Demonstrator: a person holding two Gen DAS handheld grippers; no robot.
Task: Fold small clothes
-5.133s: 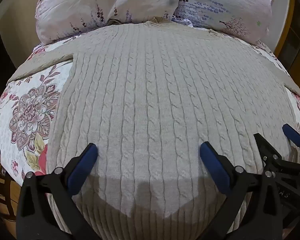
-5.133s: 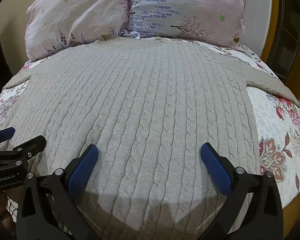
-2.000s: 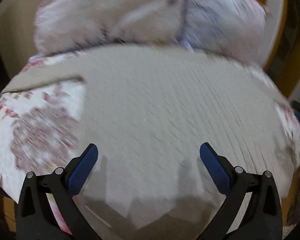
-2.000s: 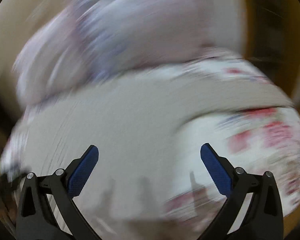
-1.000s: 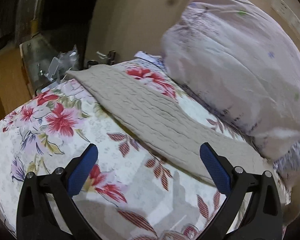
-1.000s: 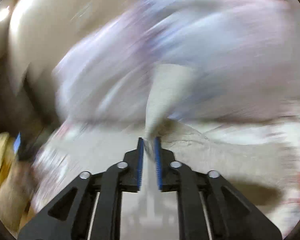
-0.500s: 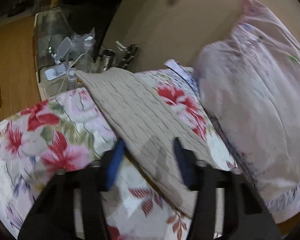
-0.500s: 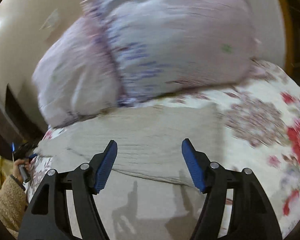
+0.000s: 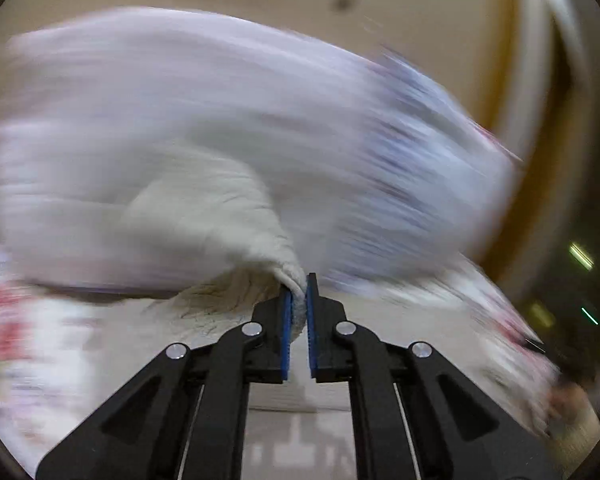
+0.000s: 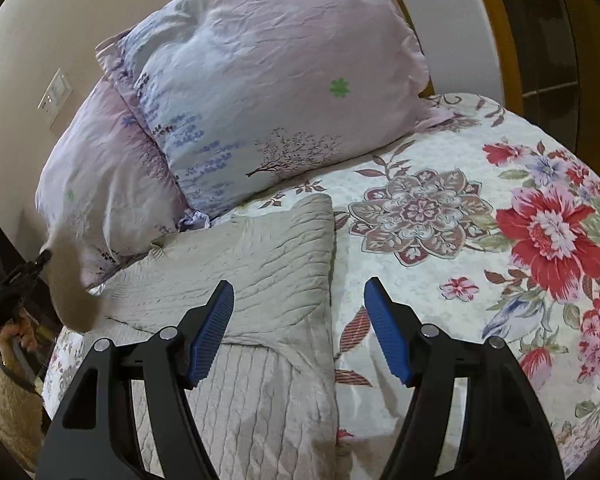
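Observation:
A beige cable-knit sweater (image 10: 260, 380) lies on the floral bedspread (image 10: 440, 248). Its right sleeve (image 10: 268, 264) is folded in across the chest. My right gripper (image 10: 298, 328) is open and empty, just above the sweater's right edge. My left gripper (image 9: 297, 304) is shut on the left sleeve (image 9: 220, 216) and holds it lifted; that view is blurred by motion. The left gripper also shows at the far left of the right wrist view (image 10: 40, 258), with the raised sleeve (image 10: 66, 280) hanging from it.
Two pale pink pillows (image 10: 268, 92) lean against the wall at the head of the bed. A wooden frame (image 10: 540, 52) stands at the right. A wall switch plate (image 10: 56, 94) is at upper left.
My left gripper has closed on the left sleeve and lifted it, swinging fast. My right gripper, shut on the right sleeve a second ago, has let it go folded inward and stands open.

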